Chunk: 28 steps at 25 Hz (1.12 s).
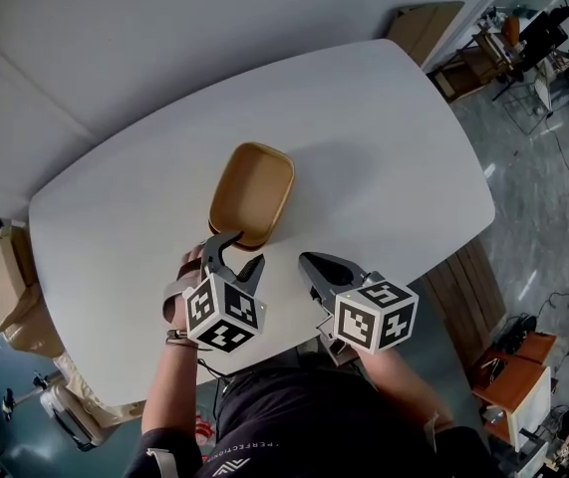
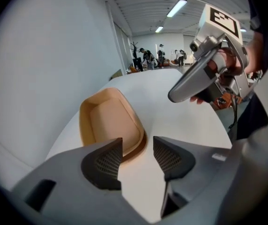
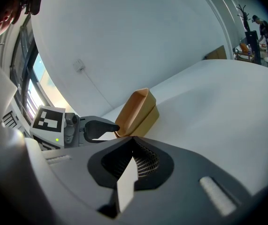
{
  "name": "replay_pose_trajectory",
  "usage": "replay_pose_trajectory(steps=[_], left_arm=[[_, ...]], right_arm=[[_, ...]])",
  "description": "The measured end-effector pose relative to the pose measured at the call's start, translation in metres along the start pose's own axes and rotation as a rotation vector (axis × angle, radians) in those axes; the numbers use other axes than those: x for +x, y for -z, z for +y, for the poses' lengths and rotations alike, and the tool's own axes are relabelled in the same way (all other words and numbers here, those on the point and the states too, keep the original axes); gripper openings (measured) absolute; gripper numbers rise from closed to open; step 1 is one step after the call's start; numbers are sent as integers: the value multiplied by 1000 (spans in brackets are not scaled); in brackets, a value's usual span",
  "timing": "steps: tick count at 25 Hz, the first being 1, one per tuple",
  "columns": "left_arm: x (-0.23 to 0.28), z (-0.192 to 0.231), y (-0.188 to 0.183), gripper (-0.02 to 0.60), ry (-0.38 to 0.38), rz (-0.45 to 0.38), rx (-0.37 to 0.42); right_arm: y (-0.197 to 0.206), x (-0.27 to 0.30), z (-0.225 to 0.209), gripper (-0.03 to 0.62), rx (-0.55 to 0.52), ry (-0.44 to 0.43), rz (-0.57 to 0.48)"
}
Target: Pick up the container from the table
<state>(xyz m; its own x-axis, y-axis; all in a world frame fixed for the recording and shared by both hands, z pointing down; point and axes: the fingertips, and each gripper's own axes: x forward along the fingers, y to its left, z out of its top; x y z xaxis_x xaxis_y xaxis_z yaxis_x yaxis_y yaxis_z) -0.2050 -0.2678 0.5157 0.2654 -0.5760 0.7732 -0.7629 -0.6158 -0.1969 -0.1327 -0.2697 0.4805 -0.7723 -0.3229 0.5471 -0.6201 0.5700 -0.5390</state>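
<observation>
An empty brown container (image 1: 252,193) with rounded corners lies on the white table (image 1: 384,167). My left gripper (image 1: 242,250) is at its near end and stands open. In the left gripper view one pad (image 2: 106,162) overlaps the near rim of the container (image 2: 108,121), while the other pad (image 2: 167,156) is over bare table beside it; neither presses on it. My right gripper (image 1: 312,265) hovers to the right of the container, jaws shut with nothing between them. The right gripper view shows its tips (image 3: 133,140) met, with the container (image 3: 138,108) and the left gripper (image 3: 96,125) beyond.
The table's near edge runs just under both grippers. Cardboard boxes (image 1: 0,282) stand on the floor at the left and a wooden cabinet (image 1: 511,371) at the right. A flat cardboard sheet (image 1: 424,23) leans by the table's far corner. People (image 2: 148,57) stand far off.
</observation>
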Motion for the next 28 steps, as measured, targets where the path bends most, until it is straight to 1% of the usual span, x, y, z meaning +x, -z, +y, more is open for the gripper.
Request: replay_pose_trajectory(steps=[3,5,9,11,15,17,19,21,26,27,28], left_arm=[[5,2,8,216,22,70,111],[7,2,10,218,40,96,157],[10,-3,10,218,109,99,188],[11,-5,10,214,129,96,195],[16,-4,15,191,115,127,230],[17,-3,18,165,108,137,245],[18,-3,18,133,103,139,254],[18,-3,18,119,95,138,270],[19,1,14,52,49,122,333],[19,2,14,38,44,121,335],[18,3,15,39,42,120,329]], right_arm=[[-1,6,0,-2,7,-2,8],[-2,8,-1,-2,10,-2,11],[-3,12,-4,-2,19,-1,15],[-3,14,-5,-2,25,0,17],[-2,18,-6,-2,36,-2,22],[-2,20,-4,-2,35,-5,25],[-2,21,-3,-2,34,-7,28],[-1,22,-3,-2,37,-12,31],[-1,24,-2,-2,39,-16,27],[-1,24,-2,-2,40,-16,26],[-1,23,-1,-2,41,-16,24]])
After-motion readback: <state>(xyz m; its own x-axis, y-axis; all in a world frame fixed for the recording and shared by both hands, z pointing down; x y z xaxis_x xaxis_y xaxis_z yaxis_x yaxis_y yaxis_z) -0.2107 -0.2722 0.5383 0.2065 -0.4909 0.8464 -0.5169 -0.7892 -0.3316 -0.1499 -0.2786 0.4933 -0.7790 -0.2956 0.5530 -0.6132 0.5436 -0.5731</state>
